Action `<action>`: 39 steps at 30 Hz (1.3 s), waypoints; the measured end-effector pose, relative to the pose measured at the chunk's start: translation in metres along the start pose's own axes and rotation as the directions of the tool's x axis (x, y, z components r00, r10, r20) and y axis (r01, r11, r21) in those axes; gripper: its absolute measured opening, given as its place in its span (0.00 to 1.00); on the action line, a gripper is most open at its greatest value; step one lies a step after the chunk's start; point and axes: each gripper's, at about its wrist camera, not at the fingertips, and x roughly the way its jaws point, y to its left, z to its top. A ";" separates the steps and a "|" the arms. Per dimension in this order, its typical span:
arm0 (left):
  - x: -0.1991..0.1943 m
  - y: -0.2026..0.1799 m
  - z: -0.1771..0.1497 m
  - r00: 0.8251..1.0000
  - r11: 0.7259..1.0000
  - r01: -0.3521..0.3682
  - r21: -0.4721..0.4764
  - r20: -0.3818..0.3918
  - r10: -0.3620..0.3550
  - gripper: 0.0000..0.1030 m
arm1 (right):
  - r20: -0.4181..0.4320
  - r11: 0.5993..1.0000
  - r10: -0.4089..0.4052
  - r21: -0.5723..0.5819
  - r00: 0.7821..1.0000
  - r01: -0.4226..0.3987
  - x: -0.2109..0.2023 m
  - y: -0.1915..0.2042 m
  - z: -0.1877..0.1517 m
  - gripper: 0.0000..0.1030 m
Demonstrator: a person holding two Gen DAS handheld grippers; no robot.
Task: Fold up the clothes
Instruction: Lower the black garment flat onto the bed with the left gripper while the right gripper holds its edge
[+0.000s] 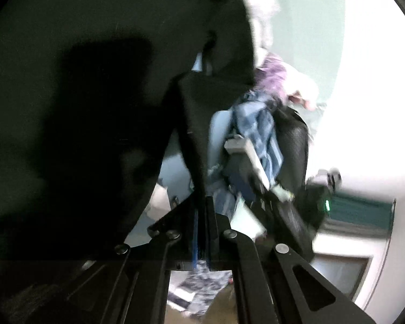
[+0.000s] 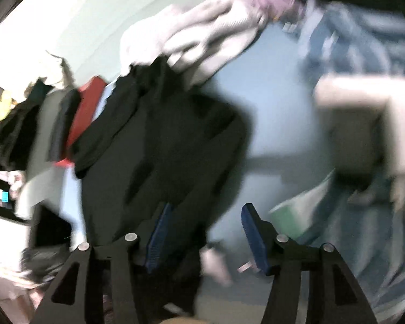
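Observation:
My left gripper (image 1: 201, 216) is shut on the edge of a black garment (image 1: 94, 108), which hangs lifted and fills the left half of the left wrist view. The same black garment (image 2: 162, 145) shows in the right wrist view, draped in the middle over a pale blue surface (image 2: 278, 135). My right gripper (image 2: 205, 232) is open and empty, its blue pads (image 2: 252, 232) wide apart; the left pad overlaps the garment's lower edge. The right wrist view is blurred by motion.
A pile of clothes lies beyond: a blue plaid shirt (image 1: 259, 132), also in the right wrist view (image 2: 364, 43), a purple item (image 1: 272, 75), a white garment (image 2: 202, 32), red fabric (image 2: 86, 108). The other gripper's body (image 1: 283, 202) is at the right.

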 end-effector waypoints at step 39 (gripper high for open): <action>-0.152 0.031 0.062 0.781 0.808 -0.589 0.013 0.265 0.565 0.03 | -0.255 0.990 -0.124 0.026 0.959 0.135 0.130 0.083 0.165 0.47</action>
